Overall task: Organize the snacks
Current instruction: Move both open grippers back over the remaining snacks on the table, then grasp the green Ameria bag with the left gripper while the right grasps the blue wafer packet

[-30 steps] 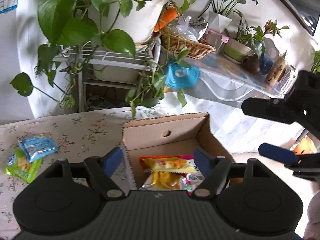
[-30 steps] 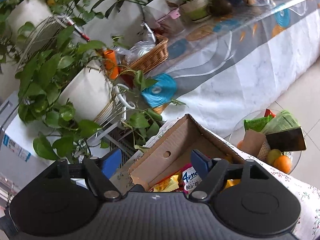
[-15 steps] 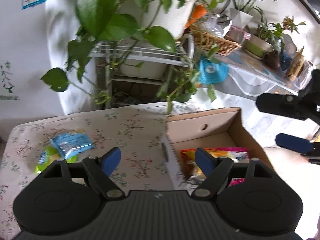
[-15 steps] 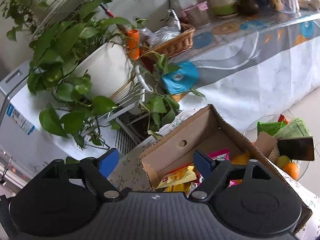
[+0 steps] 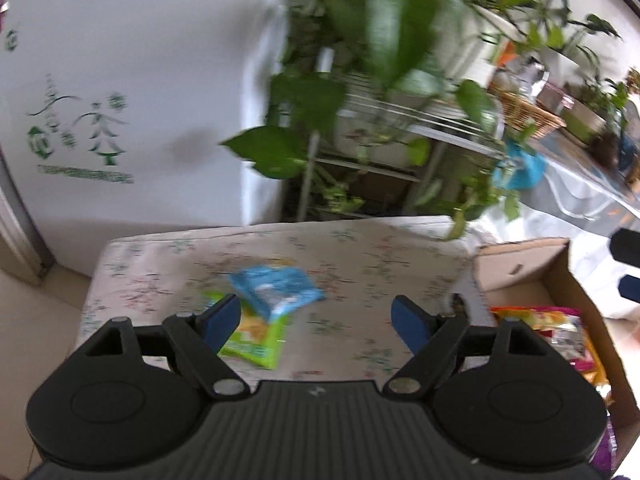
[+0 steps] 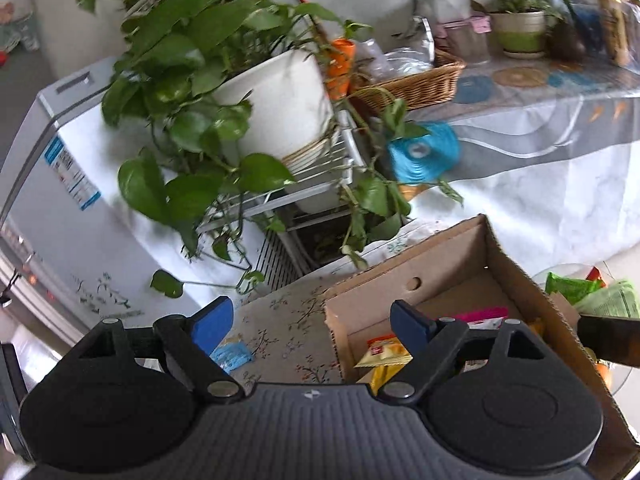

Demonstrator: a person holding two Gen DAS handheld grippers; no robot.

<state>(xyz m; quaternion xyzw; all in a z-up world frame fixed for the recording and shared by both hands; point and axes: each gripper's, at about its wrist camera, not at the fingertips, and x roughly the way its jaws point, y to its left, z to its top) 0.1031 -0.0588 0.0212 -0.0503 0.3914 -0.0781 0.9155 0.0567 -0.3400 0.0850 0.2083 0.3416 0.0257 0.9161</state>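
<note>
Floral tablecloth (image 5: 360,256) is bearing a blue packet (image 5: 276,288) beside the cardboard box (image 5: 560,276); both the left gripper (image 5: 318,316) and the right gripper (image 6: 312,316) are gaping empty

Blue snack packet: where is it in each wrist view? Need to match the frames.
Left wrist: blue snack packet lies centre frame on the floral tablecloth, overlapping a green packet, left of the cardboard box.
Right wrist: only a corner shows, low left, behind the left finger.
Shared landmark: the cardboard box, to the packet's right in both views.
</note>
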